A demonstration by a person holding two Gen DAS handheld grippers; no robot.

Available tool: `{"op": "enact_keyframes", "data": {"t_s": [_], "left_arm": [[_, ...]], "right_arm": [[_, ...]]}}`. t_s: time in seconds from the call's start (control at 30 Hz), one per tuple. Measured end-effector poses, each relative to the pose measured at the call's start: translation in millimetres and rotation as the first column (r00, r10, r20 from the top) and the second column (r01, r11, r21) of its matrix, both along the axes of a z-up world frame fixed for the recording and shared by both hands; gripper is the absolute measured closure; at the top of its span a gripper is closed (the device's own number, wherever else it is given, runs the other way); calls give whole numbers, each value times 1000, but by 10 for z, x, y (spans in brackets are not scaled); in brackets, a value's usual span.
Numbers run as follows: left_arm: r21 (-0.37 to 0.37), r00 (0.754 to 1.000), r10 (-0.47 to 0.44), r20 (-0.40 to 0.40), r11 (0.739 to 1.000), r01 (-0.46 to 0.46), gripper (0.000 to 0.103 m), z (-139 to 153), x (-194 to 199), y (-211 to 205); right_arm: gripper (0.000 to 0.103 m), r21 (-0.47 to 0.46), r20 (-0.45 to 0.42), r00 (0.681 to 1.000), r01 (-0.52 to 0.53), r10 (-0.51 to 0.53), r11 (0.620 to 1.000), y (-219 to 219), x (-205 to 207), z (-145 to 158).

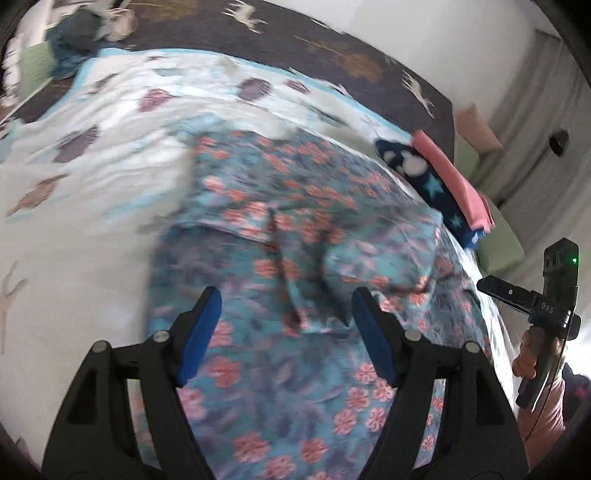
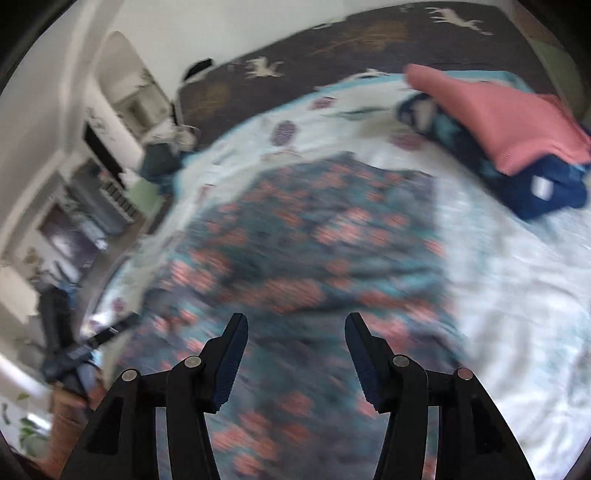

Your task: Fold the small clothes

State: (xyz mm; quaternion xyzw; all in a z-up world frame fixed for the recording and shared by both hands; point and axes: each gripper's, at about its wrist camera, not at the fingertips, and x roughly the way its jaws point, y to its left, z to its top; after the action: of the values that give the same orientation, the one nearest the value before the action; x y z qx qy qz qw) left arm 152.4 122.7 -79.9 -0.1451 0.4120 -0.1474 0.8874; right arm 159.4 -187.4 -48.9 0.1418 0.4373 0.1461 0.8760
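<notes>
A small teal garment with pink flowers [image 1: 295, 229] lies partly folded on a white patterned sheet [image 1: 74, 206]; in the right wrist view the garment [image 2: 303, 236] is blurred. My left gripper [image 1: 286, 314] hovers just above its near part, open, with nothing between the blue pads. My right gripper [image 2: 295, 332] is also open above the garment's near edge, its jaws empty. The right gripper [image 1: 546, 306] and the hand holding it show at the right edge of the left wrist view. The left gripper's body [image 2: 70, 350] shows at the left edge of the right wrist view.
A pile of folded clothes, a pink piece [image 1: 454, 181] on a navy star-print one [image 1: 417, 173], sits at the sheet's right side, also the pink piece [image 2: 498, 118]. A dark blanket with white deer [image 1: 332, 48] lies behind. More clothes [image 1: 81, 33] are heaped far left. Shelves [image 2: 92, 192] stand left.
</notes>
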Motion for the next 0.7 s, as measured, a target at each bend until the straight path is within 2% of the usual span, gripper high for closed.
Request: {"op": "enact_keyframes", "data": {"t_s": [0.1, 0.2, 0.27, 0.33, 0.37, 0.43, 0.53, 0.6, 0.7], "left_arm": [[40, 999, -13, -43, 999, 15, 29, -83, 171, -133], [-30, 998, -22, -60, 999, 20, 32, -126, 331, -134], [-80, 995, -30, -92, 997, 22, 49, -153, 424, -134], [-110, 993, -54, -108, 993, 42, 98, -155, 457, -152], [-127, 992, -58, -110, 991, 44, 98, -140, 453, -156], [-176, 996, -55, -65, 983, 43, 98, 11, 390, -111], [-237, 994, -47, 101, 969, 70, 99, 588, 291, 5], [-238, 976, -54, 211, 965, 105, 99, 1023, 257, 48], [-193, 955, -68, 290, 973, 128, 99, 1445, 258, 19]], "right_arm": [[47, 3, -15, 1000, 27, -27, 1000, -93, -81, -38], [47, 23, -18, 999, 51, -51, 998, -179, -221, -51], [47, 37, -21, 998, 61, -60, 997, -185, -248, -65], [47, 55, -28, 998, 65, -64, 996, -171, -230, -89], [47, 64, -33, 997, 68, -66, 996, -172, -230, -99], [47, 87, -45, 997, 62, -58, 994, -163, -196, -152], [47, 75, -54, 997, 52, -48, 996, -131, -136, -200], [47, 1, -42, 998, 56, -56, 998, -94, -100, -190], [47, -156, -3, 993, 113, -115, 981, -49, -62, -173]]}}
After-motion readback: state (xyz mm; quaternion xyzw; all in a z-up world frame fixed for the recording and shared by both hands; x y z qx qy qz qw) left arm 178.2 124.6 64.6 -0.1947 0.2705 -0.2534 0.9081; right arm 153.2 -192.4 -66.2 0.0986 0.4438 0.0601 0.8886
